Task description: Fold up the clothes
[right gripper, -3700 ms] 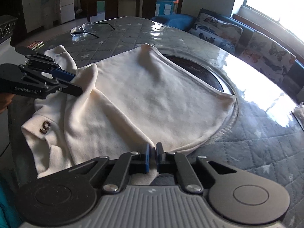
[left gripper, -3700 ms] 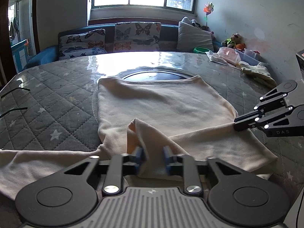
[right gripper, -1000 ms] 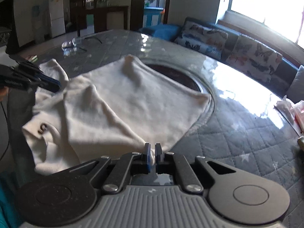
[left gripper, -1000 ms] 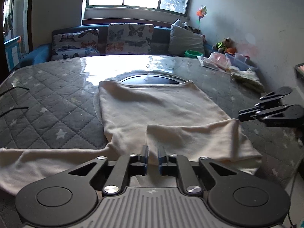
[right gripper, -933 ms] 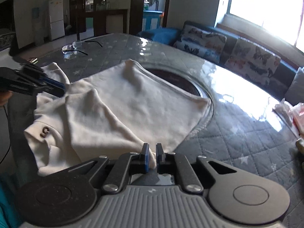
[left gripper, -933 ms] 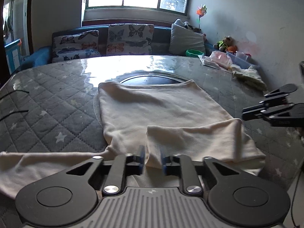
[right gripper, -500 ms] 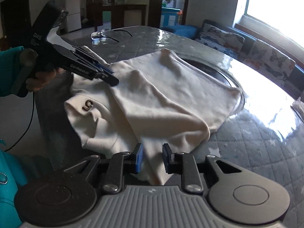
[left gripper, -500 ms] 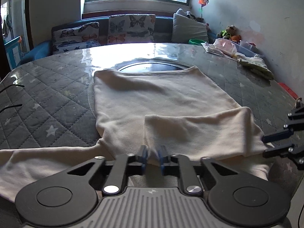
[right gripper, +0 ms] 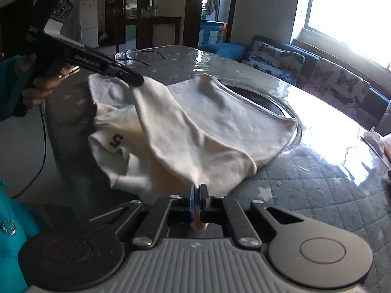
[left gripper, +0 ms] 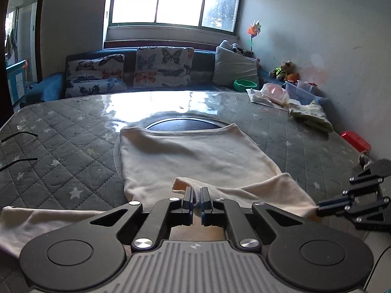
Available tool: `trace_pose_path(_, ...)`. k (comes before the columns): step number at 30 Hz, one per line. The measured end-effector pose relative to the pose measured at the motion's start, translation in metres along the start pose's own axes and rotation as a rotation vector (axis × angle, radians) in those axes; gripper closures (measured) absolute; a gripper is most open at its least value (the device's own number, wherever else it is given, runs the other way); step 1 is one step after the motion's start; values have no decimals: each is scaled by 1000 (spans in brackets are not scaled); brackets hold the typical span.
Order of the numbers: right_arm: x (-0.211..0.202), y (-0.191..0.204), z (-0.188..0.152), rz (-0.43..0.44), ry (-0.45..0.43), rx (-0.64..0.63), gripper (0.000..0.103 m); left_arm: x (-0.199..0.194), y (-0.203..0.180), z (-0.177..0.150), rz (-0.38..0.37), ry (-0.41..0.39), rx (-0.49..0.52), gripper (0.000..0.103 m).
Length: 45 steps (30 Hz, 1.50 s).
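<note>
A cream sweatshirt (left gripper: 190, 156) lies on the quilted grey table (left gripper: 73, 146), hem at the far side. It also shows in the right wrist view (right gripper: 207, 122), with a dark "5" mark (right gripper: 116, 140) near the table's near edge. My left gripper (left gripper: 197, 196) is shut on a folded-over edge of the sweatshirt; it shows in the right wrist view (right gripper: 136, 80) lifting the cloth. My right gripper (right gripper: 196, 194) is shut on the other end of that fold; it shows at the right of the left wrist view (left gripper: 320, 208). The fold hangs taut between both grippers above the table.
A loose sleeve (left gripper: 44, 219) trails left near the table's front edge. Glasses (right gripper: 144, 56) lie on the far left of the table. Small clothes and bags (left gripper: 308, 114) sit at the table's right side by the wall. A round dark inset (left gripper: 183, 124) lies under the hem.
Both grippers closed on the folded-over edge of the sweatshirt and raised it off the table. The right gripper was open half a second ago.
</note>
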State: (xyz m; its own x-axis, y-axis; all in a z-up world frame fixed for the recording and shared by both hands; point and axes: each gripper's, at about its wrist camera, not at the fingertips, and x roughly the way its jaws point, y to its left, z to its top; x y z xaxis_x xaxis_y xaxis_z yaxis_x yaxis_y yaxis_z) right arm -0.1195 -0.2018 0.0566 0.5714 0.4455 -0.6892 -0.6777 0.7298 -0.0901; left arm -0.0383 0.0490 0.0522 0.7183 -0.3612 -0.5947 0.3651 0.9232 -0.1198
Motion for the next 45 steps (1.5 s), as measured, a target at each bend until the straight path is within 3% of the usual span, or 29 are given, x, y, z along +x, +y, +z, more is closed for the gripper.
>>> trace_pose_path(6,6,1,-7,41,42,9,99,9,3,-13,20,58,7,94)
trace_pose_path(10,-3,-8,3,54,-2,50,99,9,5,-13,36,56,8,85)
trace_pose_path(17,25,-32,25,-34,-43,150,97,14,-1,-5,9,37,28,85)
trace_pose_path(23,58,-40,25,-73,-41,197,96,47,-10,-11,-5,104,53,85)
trace_pose_path(31,58,-35,24,-124,-20,184,96,54,-3,-17,-5,117,28,84)
trace_pose_path(34,58,-34,26,-125,-38,185,88,51,-3,-15,-2,101,25,84)
trace_pose_path(40,58,-34,25,-123,-41,202,83,54,5,-14,17,105,5,83)
trace_pose_path(42,48,-28,23,-110,-54,186,74,47,3,-15,14,93,11,77)
trace_pose_path(45,37,-16,18,-84,-56,154,73,35,-2,-18,-2,77,18,74)
